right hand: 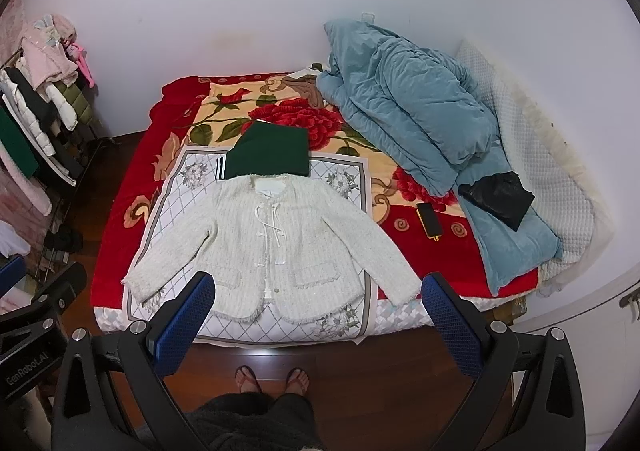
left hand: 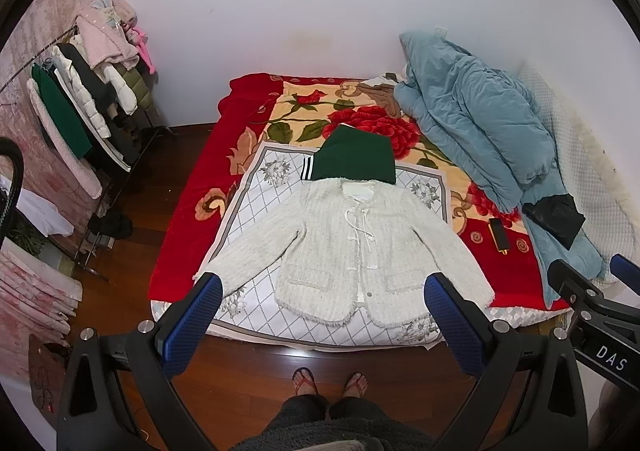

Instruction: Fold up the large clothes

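Note:
A cream tweed jacket (left hand: 344,247) lies spread flat, front up, sleeves out to both sides, on a white diamond-patterned cloth (left hand: 256,207) on the bed; it also shows in the right wrist view (right hand: 276,247). A folded dark green garment (left hand: 356,159) lies just beyond its collar, also seen from the right (right hand: 272,153). My left gripper (left hand: 324,291) is open and empty, held above the bed's near edge. My right gripper (right hand: 318,289) is open and empty too, beside it at the same height.
A crumpled blue quilt (left hand: 480,123) fills the bed's right side, with a black bag (left hand: 554,215) and a phone (left hand: 499,235) beside it. A clothes rack (left hand: 80,99) stands at the left. My feet (left hand: 330,381) stand on the wooden floor before the bed.

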Tool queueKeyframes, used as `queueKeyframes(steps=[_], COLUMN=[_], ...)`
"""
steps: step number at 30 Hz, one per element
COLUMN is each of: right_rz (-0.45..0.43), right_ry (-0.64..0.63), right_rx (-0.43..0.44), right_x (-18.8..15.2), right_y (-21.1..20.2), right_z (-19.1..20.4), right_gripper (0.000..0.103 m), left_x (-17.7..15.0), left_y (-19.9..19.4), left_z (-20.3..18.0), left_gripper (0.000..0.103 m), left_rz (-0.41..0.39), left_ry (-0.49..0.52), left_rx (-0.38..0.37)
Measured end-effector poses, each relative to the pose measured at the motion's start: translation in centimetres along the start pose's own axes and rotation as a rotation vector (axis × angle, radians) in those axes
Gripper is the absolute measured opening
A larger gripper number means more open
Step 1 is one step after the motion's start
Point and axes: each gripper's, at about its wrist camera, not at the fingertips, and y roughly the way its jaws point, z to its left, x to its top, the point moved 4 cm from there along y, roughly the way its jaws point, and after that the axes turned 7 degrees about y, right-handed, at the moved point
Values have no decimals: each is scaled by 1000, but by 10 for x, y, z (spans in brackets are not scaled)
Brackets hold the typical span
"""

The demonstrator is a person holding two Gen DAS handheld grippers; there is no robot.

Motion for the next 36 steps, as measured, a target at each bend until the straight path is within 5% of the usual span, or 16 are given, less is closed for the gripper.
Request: queueKeyframes(steps=[36], right_rz=[-12], right_ry=[12], right_rx=[-8], right_x=[4], right_y=[-6], right_z=[2], right_gripper=[103], left_x=[6], left_y=[3], left_z=[3], left_gripper=[103], left_rz=[-26], left_ry=[1], left_rx=[-22])
